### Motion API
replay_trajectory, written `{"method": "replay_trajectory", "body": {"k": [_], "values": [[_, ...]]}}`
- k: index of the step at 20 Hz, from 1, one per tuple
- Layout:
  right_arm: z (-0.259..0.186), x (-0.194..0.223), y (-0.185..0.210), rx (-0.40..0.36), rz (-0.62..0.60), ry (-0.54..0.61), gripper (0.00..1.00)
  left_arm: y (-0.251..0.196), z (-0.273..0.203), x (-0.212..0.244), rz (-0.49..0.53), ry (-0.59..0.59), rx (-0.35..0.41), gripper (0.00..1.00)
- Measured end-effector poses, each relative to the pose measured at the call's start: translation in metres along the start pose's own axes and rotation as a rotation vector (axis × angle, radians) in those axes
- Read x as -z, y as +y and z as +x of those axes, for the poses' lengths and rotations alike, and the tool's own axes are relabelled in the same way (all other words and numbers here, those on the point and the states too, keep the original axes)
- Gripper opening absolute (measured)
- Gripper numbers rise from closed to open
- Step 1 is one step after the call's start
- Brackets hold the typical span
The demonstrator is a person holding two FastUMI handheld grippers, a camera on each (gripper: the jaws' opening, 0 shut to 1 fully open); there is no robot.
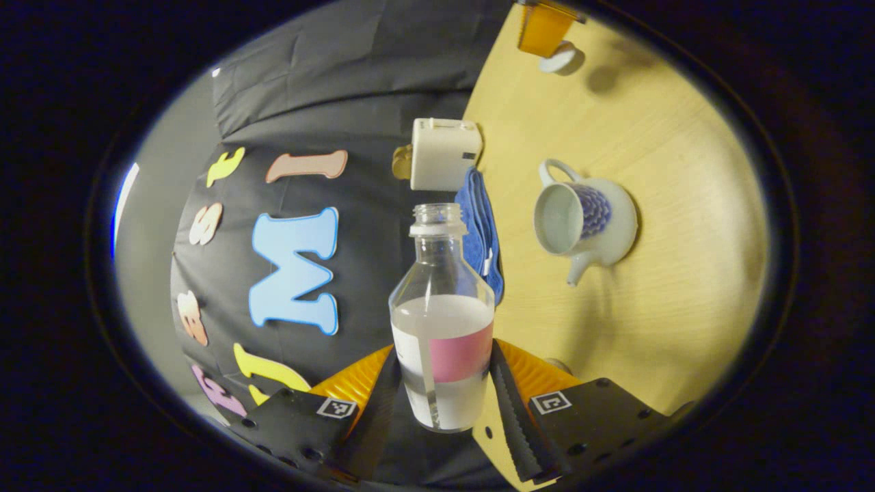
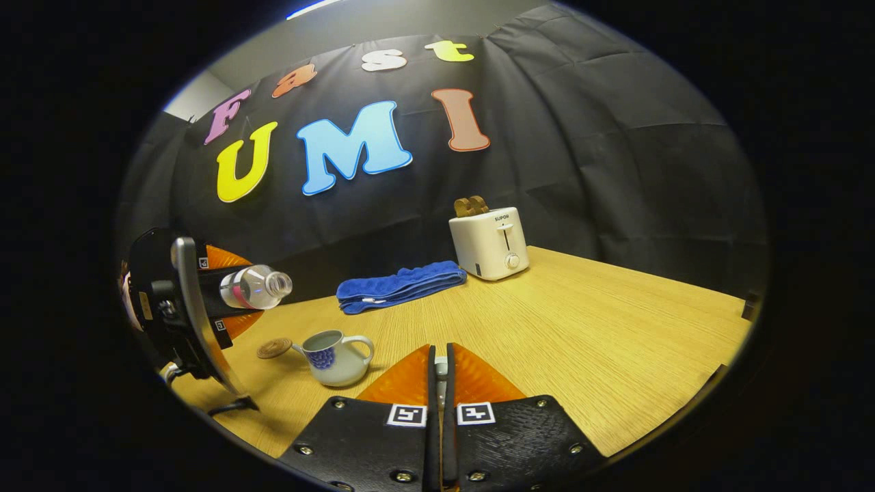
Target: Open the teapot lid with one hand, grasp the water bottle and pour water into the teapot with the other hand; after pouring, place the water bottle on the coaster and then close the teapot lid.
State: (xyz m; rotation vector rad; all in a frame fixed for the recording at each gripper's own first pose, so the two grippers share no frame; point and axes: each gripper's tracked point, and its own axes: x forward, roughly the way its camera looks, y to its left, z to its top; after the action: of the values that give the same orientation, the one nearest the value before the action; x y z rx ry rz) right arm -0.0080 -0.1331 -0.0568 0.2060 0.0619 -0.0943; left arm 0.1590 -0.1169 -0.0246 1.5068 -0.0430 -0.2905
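While left gripper (image 1: 444, 403) clamps tipped bottle (image 1: 442, 328), its mouth aims beside teapot (image 2: 333, 358); right gripper (image 2: 437, 383) closed on lid.

White teapot (image 2: 336, 360) blue-patterned; towel (image 2: 400, 285) blue; bottle (image 1: 442, 326) label pink, perhaps white-edged.

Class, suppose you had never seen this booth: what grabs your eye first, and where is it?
The uncapped water bottle gripped in the left claw, tipped sideways above the table. Then the lidless teapot near the round coaster, and the right claw pinched on the small lid, away from the pot.
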Motion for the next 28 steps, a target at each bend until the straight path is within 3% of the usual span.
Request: {"method": "replay_trajectory", "body": {"k": [8, 12, 18, 22, 28], "values": [[0.002, 0.003, 0.001, 0.038, -0.055, 0.022, 0.02, 0.033, -0.002, 0.065, -0.628, 0.014, -0.105, 0.84], [0.002, 0.004, 0.002, 0.057, -0.08, 0.029, 0.02, 0.025, 0.013, 0.103, -1.015, 0.003, -0.099, 0.84], [0.001, 0.006, 0.004, 0.075, -0.106, 0.039, 0.02, -0.009, 0.041, 0.133, -1.404, 0.009, -0.024, 0.84], [0.0, 0.006, 0.006, 0.08, -0.115, 0.042, 0.02, -0.023, 0.051, 0.153, -1.533, 0.03, -0.016, 0.83], [-0.001, 0.006, 0.006, 0.081, -0.119, 0.04, 0.02, -0.023, 0.06, 0.154, -1.506, 0.043, -0.027, 0.83]]}}
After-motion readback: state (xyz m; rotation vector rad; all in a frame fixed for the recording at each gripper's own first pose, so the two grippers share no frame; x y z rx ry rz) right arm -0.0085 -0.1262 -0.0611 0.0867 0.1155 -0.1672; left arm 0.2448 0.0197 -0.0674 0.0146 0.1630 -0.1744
